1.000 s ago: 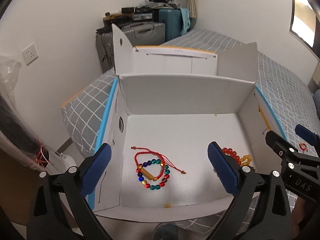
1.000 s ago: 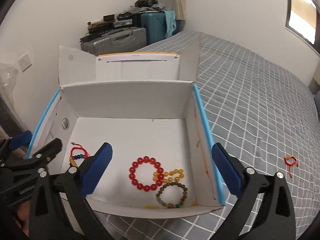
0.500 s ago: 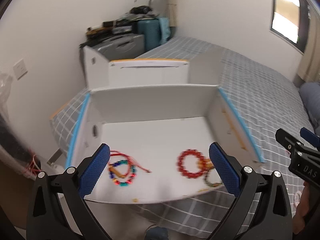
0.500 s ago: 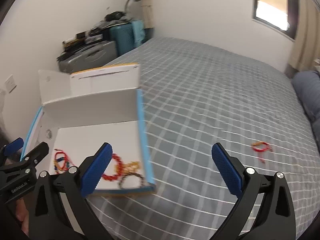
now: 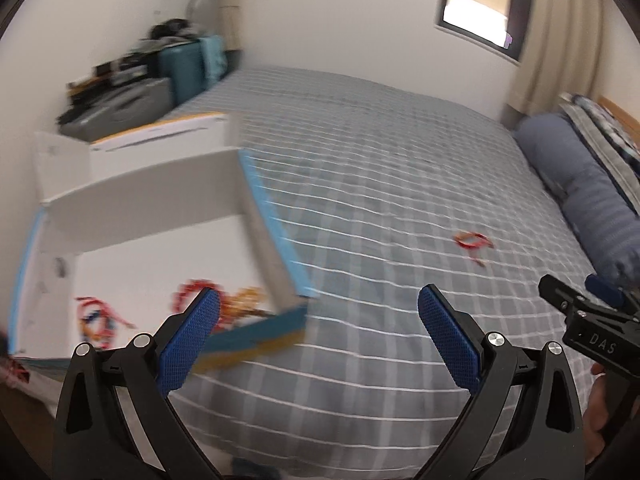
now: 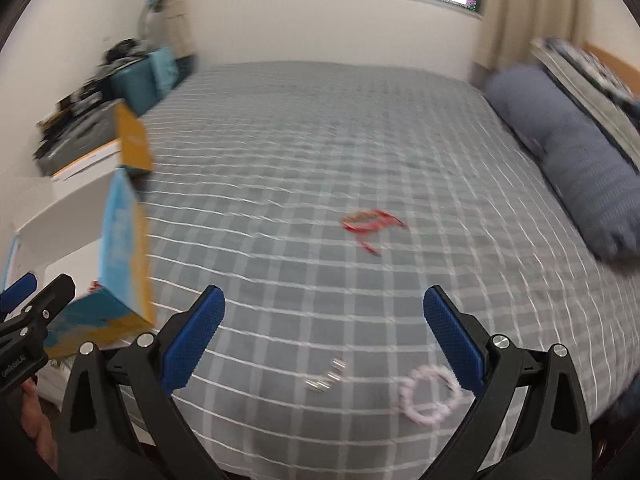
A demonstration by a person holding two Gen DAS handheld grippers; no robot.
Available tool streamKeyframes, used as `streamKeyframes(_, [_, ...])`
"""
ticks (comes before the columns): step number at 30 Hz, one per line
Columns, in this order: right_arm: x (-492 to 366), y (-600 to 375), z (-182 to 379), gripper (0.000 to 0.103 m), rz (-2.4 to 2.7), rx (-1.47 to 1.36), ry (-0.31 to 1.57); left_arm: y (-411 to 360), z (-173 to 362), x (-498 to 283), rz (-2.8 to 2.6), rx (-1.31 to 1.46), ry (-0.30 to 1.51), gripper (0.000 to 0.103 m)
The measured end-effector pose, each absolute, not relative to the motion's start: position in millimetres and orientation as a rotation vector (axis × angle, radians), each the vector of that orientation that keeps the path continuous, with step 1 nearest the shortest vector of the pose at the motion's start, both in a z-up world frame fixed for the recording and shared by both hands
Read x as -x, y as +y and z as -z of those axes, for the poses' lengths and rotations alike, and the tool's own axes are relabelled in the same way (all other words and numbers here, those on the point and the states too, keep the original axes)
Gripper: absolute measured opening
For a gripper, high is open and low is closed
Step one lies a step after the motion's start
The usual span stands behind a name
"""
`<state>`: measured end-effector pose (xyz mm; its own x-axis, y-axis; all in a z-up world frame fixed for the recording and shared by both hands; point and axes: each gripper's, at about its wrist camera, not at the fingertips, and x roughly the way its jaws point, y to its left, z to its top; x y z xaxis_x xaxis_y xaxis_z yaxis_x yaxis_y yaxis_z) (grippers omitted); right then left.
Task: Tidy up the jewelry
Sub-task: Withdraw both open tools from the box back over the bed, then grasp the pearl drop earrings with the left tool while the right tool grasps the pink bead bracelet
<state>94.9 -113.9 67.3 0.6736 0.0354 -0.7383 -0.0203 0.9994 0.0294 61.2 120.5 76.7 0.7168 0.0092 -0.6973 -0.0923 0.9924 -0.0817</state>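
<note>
An open white cardboard box (image 5: pixel 160 204) with blue edges sits on the bed at the left; it also shows in the right wrist view (image 6: pixel 120 232). Blurred bead bracelets (image 5: pixel 208 300) lie inside it. A red cord bracelet (image 5: pixel 474 242) lies on the grey checked bedspread, also seen in the right wrist view (image 6: pixel 370 222). A pink bead bracelet (image 6: pixel 430 394) and a small silver piece (image 6: pixel 326 376) lie near the bed's front edge. My left gripper (image 5: pixel 318 338) is open and empty. My right gripper (image 6: pixel 324 338) is open and empty above the bedspread.
A blue bolster pillow (image 6: pixel 568 152) lies along the right side of the bed. Suitcases and clutter (image 5: pixel 140 88) stand against the far left wall. A curtain (image 5: pixel 540 40) and a window are at the back right.
Both grippers have swung right, away from the box toward the open bedspread. The red cord bracelet, pink bracelet and silver piece have come into view. Both stay open.
</note>
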Motion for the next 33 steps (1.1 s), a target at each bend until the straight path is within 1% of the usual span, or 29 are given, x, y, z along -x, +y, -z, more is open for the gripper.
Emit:
streamKeyframes(7, [-82.6,-195.9,-30.0,0.096,0.110,-0.114,0.892,46.9,-47.6,-80.3,0.051,0.047,0.824,0.097])
streamKeyframes(11, [-81.9,-226.7,-3.0,0.096,0.150,-0.154,0.945,9.2,-21.7,-90.5,0.097,0.014,0.868,0.097])
streamKeyframes(15, [-79.5,-243.2,20.2,0.096,0.155,-0.133,0.987,-14.7,4.9,-92.2,0.135,-0.026,0.903,0.097])
streamKeyframes(21, [-77.5,-256.7,53.7,0.095,0.186,-0.116,1.025,-30.0,51.3,-98.5,0.183,-0.030,0.977,0.097])
streamKeyframes(23, [-79.3,-258.3,59.1,0.092,0.189,-0.109,1.035,-32.6,58.4,-100.4,0.185,-0.035,0.983,0.097])
streamKeyframes(25, [-82.9,-258.9,64.3,0.084,0.179,-0.110,1.056,-34.6,63.0,-101.1,0.181,-0.037,0.976,0.097])
streamKeyframes(26, [-84.1,-258.8,66.1,0.082,0.174,-0.115,1.066,-35.3,64.4,-100.9,0.181,-0.039,0.969,0.097])
streamKeyframes(31, [-89.0,-252.2,75.6,0.063,0.144,-0.106,1.129,-36.0,65.7,-102.0,0.186,-0.062,0.948,0.097])
streamKeyframes(32, [-89.7,-250.1,77.7,0.061,0.136,-0.101,1.142,-35.4,66.5,-102.4,0.190,-0.057,0.952,0.097])
streamKeyframes(33, [-90.5,-248.5,79.8,0.056,0.134,-0.095,1.155,-34.9,67.6,-103.0,0.195,-0.052,0.955,0.097])
